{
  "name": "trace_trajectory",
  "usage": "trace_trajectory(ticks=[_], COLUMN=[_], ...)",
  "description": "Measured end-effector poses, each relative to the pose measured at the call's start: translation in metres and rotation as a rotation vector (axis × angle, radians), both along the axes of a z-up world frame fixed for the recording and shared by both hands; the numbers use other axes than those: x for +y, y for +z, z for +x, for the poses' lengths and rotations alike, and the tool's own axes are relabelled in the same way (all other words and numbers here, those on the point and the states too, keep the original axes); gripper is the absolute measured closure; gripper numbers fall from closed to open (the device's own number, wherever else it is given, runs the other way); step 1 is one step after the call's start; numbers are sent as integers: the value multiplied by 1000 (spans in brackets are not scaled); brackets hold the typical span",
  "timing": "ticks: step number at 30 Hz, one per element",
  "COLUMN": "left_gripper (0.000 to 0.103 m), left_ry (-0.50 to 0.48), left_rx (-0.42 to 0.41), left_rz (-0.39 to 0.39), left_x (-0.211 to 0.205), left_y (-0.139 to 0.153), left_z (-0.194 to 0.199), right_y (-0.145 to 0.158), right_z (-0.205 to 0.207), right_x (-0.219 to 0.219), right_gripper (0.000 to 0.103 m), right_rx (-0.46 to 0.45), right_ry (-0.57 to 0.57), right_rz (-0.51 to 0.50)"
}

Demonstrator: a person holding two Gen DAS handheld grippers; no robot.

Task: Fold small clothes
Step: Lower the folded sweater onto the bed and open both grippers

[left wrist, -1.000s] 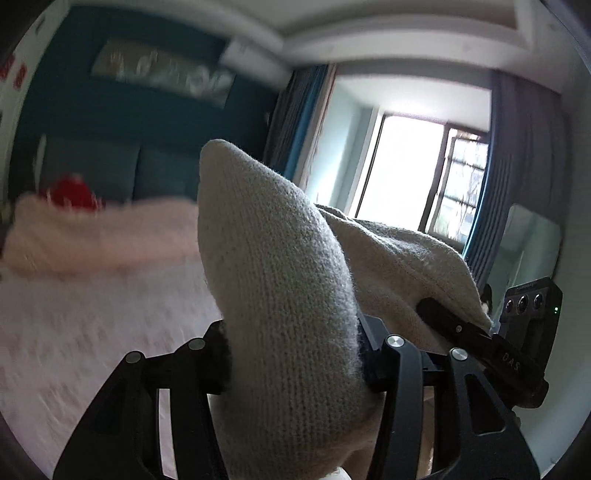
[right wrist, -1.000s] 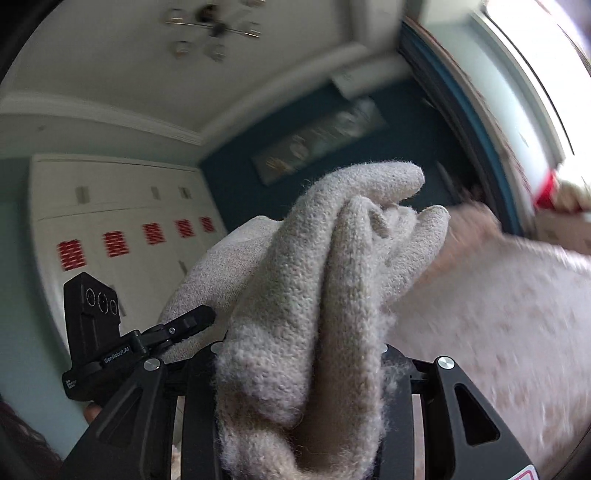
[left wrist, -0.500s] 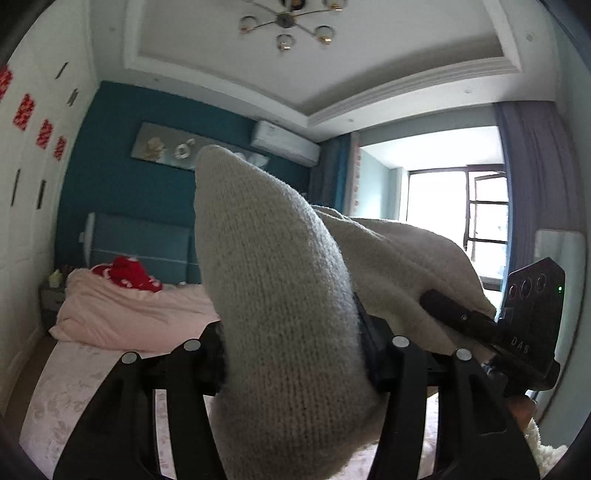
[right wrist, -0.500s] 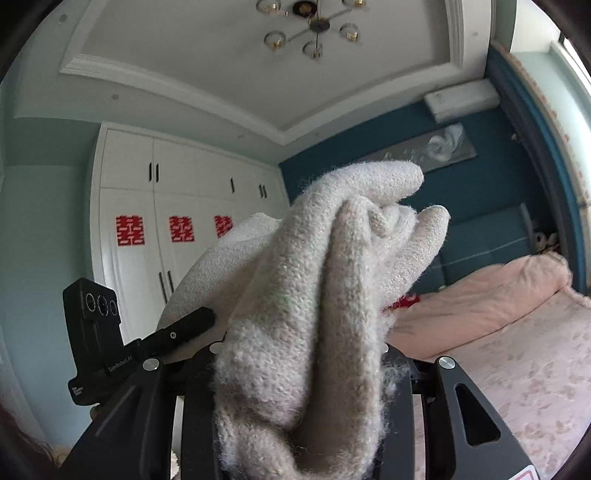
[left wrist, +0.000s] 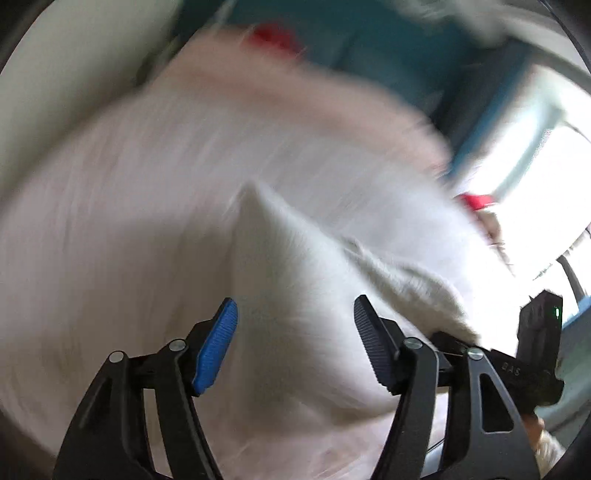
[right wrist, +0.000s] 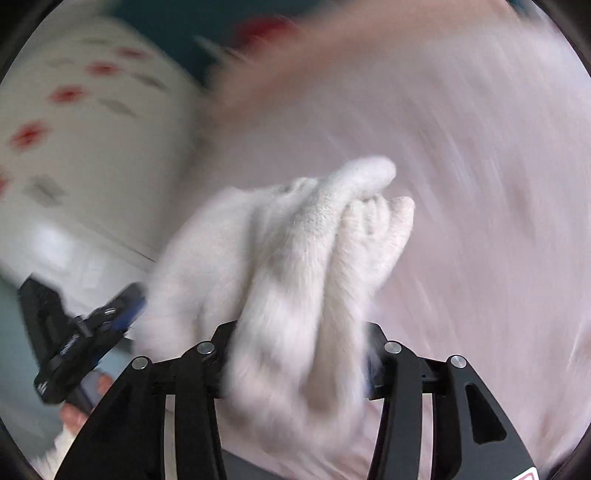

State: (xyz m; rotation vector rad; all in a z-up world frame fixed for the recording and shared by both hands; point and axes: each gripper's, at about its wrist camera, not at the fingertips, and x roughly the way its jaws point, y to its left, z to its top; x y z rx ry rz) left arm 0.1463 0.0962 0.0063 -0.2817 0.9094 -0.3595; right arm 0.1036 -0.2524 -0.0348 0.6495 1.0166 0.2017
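Observation:
A cream knitted garment (left wrist: 295, 295) hangs over the pink bed. In the left wrist view my left gripper (left wrist: 295, 314) is open, its blue pad (left wrist: 218, 339) and dark pad (left wrist: 373, 339) apart with the knit lying between and beyond them. In the right wrist view my right gripper (right wrist: 299, 354) is shut on a bunched part of the garment (right wrist: 317, 258), which sticks up past the fingers. The left gripper (right wrist: 122, 306) shows at the left of that view, the right gripper (left wrist: 532, 354) at the right of the left wrist view. Both views are motion-blurred.
The pink bedspread (left wrist: 184, 166) fills most of both views. A teal headboard wall (left wrist: 369, 33) with something red (left wrist: 273, 33) lies at the far end. White wardrobe doors with red marks (right wrist: 74, 110) stand at the left. A bright window (left wrist: 546, 184) is at the right.
Both grippers have swung down from facing the ceiling and wall toward the bed. The left gripper has opened and let go of the garment. The right gripper keeps its hold.

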Motion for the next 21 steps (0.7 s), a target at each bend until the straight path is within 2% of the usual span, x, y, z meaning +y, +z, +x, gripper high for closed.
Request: trace_trajectory(ticks=[1,2,4,6,9,11,12,13,14,15,17,18,21], left_gripper=[43,40,36,24,22,20,24,32,45,58,67,70,72], left_ry=[29,54,96,107,94,60,43,41,60,58,54,57,78], left_rx=[39,41,33,45,80,127,164,184,179,153,75,29,-91], left_rz=[-14,-58,-118,-158,-186,-196,-198,-190,-141,-132,-155,-167,-155], left_x=[11,23,39,39,34,18,11,7,1,-1,2,5,13], left_y=[-17,-25,-24,-25,-34,-43,-52,-61,-62,-57,-36,-24,4], left_z=[-5,-14,-20,-18,-1,16,23,27,31,34,29,25,20], right_y=[-16,-19,-15,-13,-20,-33,-42,-47,-42,-29,4,34,64], right_z=[-12,-21,-32,-25,-5,10,19,28,33,37,43,42,44], right_x=[-3,-5,-9,-10,-6,-2,1,3,5,8,18,27,35], right_gripper=[55,51,40,35,23,24,37,58,61,65,66,66,66], right_rx=[22,-5,-40,-37,-11,36,55,50,45,22,-70,-150,-254], right_ry=[-18,-29,-35,-20,-26,-22,-19,-22,-15,-12,28,69,108], right_rz=[22,39,24,45,79,105,129,140,141,116,68,14,-35])
